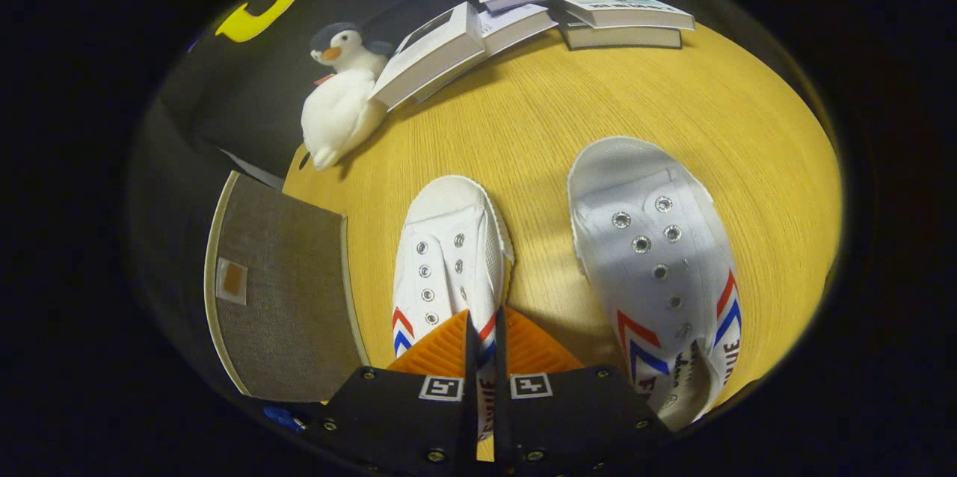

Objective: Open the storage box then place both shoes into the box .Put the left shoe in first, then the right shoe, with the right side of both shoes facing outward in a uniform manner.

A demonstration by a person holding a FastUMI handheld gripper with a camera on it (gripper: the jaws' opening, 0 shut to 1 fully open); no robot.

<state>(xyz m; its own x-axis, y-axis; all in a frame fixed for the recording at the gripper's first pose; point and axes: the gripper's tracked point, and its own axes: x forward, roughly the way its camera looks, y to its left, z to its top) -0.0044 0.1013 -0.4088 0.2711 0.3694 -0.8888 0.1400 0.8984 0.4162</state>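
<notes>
Tongs (484, 339) pinch left shoe's (448, 253) side wall

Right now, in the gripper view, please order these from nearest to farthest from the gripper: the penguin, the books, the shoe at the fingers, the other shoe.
Gripper: fingers nearly closed on one shoe's side.
1. Shoe at the fingers, between them.
2. Other shoe, beside the first, apart from the fingers.
3. Penguin, beyond the shoes, near the grey box.
4. Books, at the table's far edge.
</notes>
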